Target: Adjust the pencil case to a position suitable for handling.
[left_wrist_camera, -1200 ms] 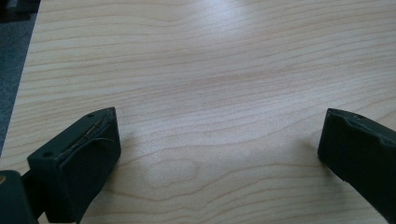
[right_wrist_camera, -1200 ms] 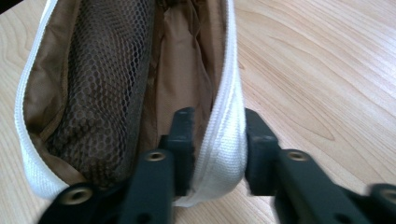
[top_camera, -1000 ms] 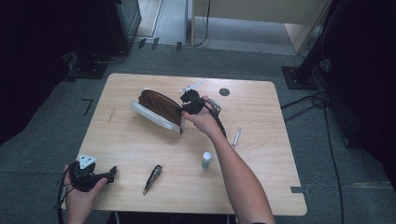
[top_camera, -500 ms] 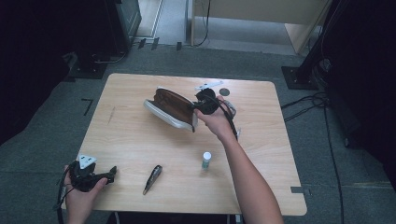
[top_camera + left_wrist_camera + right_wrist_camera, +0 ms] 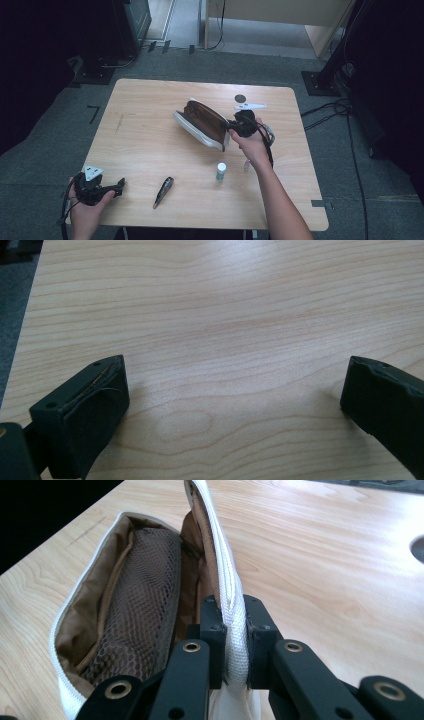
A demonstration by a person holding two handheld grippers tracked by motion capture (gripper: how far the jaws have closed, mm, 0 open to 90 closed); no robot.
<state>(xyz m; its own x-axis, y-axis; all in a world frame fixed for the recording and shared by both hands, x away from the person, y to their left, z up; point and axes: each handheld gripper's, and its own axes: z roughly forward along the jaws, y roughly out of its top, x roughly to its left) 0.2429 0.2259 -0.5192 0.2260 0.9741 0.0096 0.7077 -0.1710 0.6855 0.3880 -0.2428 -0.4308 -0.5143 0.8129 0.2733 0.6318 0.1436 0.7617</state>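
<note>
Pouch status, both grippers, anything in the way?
Right gripper shut on pouch rim; pouch unzipped. Left gripper open, empty. Small bottle and pen lie nearby.

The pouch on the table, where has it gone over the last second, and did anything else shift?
The right gripper, fingers clamped on the pouch rim, dragged the open pouch rightward and nearer the person. The left gripper, the pen and the small bottle kept their places.
</note>
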